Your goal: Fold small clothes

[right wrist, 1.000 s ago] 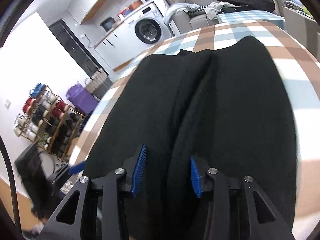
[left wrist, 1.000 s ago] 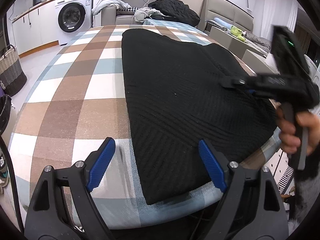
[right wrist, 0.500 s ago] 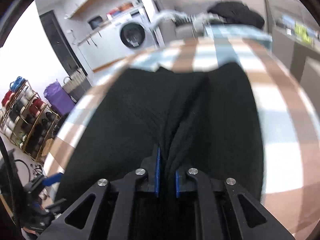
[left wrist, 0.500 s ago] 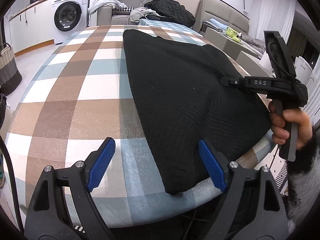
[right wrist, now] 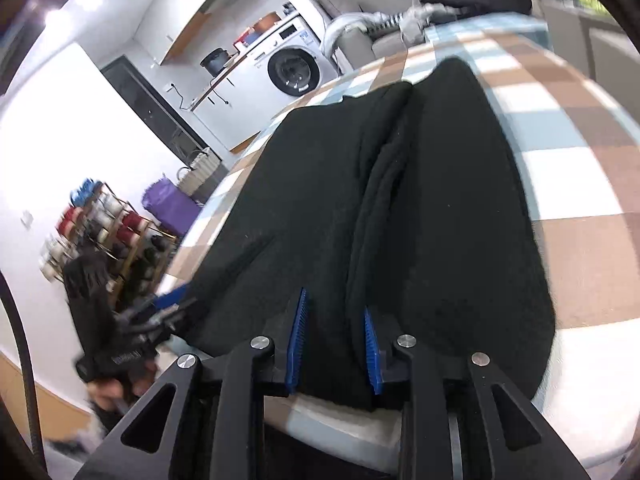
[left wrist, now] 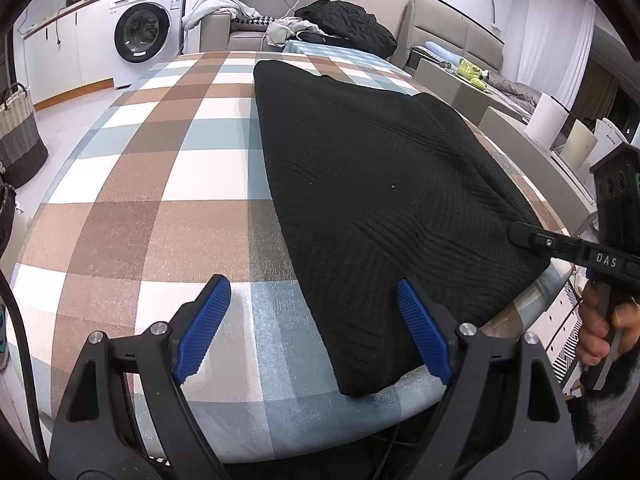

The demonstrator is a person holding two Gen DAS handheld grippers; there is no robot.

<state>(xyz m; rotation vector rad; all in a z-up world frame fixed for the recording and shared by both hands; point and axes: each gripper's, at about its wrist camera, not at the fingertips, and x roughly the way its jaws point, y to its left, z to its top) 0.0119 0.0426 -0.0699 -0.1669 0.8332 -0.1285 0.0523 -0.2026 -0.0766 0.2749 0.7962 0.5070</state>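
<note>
A black garment (left wrist: 376, 200) is spread on the checked surface (left wrist: 160, 184), in the half toward 3 o'clock in the left wrist view, and its near corner reaches almost to the edge at 6 o'clock. A long fold is seen down the middle of the garment in the right wrist view, from 12 to 6 o'clock.

The left gripper (left wrist: 314, 332) is held over the near edge of the surface with its jaws wide apart. Nothing is gripped by it; one blue pad (left wrist: 202, 332) is over bare cloth of the surface, the other is over the corner of the garment.

The right gripper (right wrist: 334, 344) is seen at the edge of the garment, at 6 o'clock in its own view. Its jaws are narrow and have just been opening a little. The fold of the garment lies between them, but whether the pads press on it cannot be told. In the left wrist view this gripper comes in at 3 o'clock, held by a hand (left wrist: 600, 332).

A washing machine (left wrist: 148, 28) stands at 11 o'clock, a basket (left wrist: 18, 136) at 9 o'clock.
</note>
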